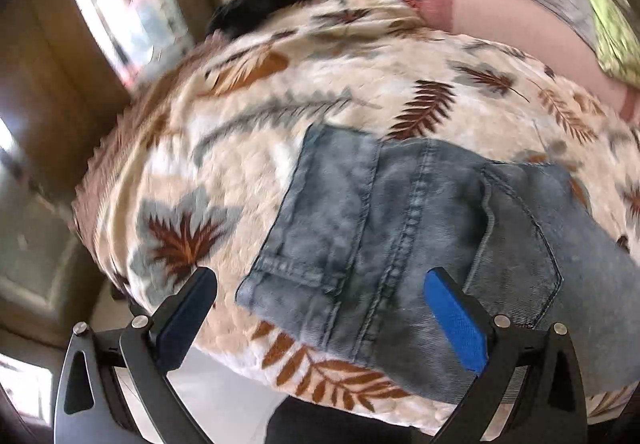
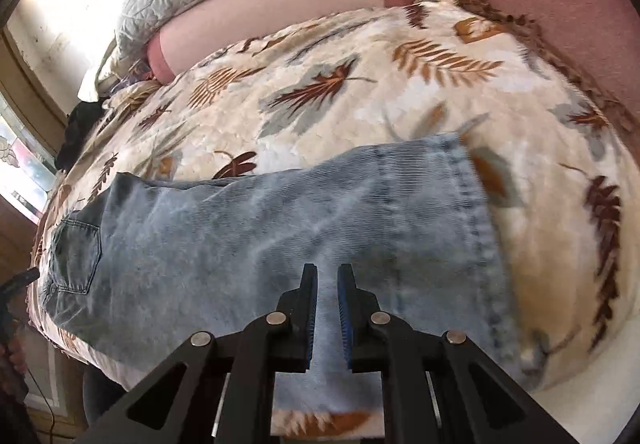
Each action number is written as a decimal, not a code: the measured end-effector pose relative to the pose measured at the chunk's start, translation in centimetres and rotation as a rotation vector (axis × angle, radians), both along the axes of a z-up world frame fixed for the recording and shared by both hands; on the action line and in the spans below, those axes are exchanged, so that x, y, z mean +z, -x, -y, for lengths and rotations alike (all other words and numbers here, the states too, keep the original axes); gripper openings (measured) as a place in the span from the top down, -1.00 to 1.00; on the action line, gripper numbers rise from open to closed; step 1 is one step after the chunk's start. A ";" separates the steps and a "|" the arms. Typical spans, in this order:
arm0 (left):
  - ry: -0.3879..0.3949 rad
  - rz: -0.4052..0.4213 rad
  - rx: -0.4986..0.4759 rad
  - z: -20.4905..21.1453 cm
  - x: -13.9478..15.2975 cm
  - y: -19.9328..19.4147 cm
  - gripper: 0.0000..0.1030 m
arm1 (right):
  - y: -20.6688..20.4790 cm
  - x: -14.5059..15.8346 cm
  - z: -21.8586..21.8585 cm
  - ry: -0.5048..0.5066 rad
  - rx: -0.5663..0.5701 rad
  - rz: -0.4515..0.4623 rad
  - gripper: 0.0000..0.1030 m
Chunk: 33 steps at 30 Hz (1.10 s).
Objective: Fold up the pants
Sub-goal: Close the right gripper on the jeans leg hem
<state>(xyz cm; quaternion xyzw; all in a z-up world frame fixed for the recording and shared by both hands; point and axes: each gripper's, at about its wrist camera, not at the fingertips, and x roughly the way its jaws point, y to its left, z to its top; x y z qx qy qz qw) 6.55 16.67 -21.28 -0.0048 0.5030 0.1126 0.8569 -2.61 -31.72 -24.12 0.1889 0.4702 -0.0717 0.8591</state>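
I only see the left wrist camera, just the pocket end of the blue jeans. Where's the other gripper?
Observer: The right gripper hangs over the faded blue denim jeans, by the edge nearest its camera.
Operator: Is it open?
Observer: No, its jaws are shut, with nothing pinched between them.
Operator: Where do the legs end?
Observer: The stitched hem lies flat on the leaf-patterned fleece blanket, off to that gripper's right.

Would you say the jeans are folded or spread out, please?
Folded: the jeans lie flat on the leaf-print blanket, hem beside waist.
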 end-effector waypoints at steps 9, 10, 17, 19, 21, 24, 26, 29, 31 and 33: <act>-0.053 -0.120 -0.050 2.6 -5.5 -0.9 -1.00 | -2.5 -1.9 -1.6 -0.008 0.004 -0.041 0.35; -0.029 -0.124 -0.036 2.3 -5.6 -0.8 -1.00 | -2.5 -2.0 -1.6 -0.005 0.005 -0.041 0.35; -0.079 -0.164 -0.001 3.0 -4.6 -1.2 -1.00 | -2.5 -1.8 -1.4 -0.018 -0.004 -0.033 0.35; -0.153 -0.160 0.002 4.5 -3.7 -1.2 -1.00 | -2.2 -1.4 -1.1 -0.043 -0.017 -0.014 0.35; -0.202 -0.129 -0.016 6.1 -2.1 -0.8 -1.00 | -1.8 -0.6 -0.9 -0.046 -0.017 0.030 0.35; -0.192 -0.073 -0.062 8.5 0.2 -0.5 -1.00 | -1.1 0.6 -0.9 -0.041 -0.005 0.086 0.35; -0.199 -0.051 -0.099 10.6 1.4 -0.5 -1.00 | -0.9 0.9 -0.9 -0.044 0.004 0.100 0.35; -0.209 -0.033 -0.177 14.1 2.1 -0.7 -1.00 | -0.6 1.1 -0.8 -0.052 0.014 0.108 0.35; -0.213 -0.038 -0.233 16.7 1.9 -0.4 -1.00 | -0.4 1.2 -0.6 -0.046 0.010 0.114 0.35; -0.205 -0.049 -0.286 18.7 1.4 -0.1 -1.00 | -0.1 1.2 -0.3 -0.042 0.007 0.114 0.35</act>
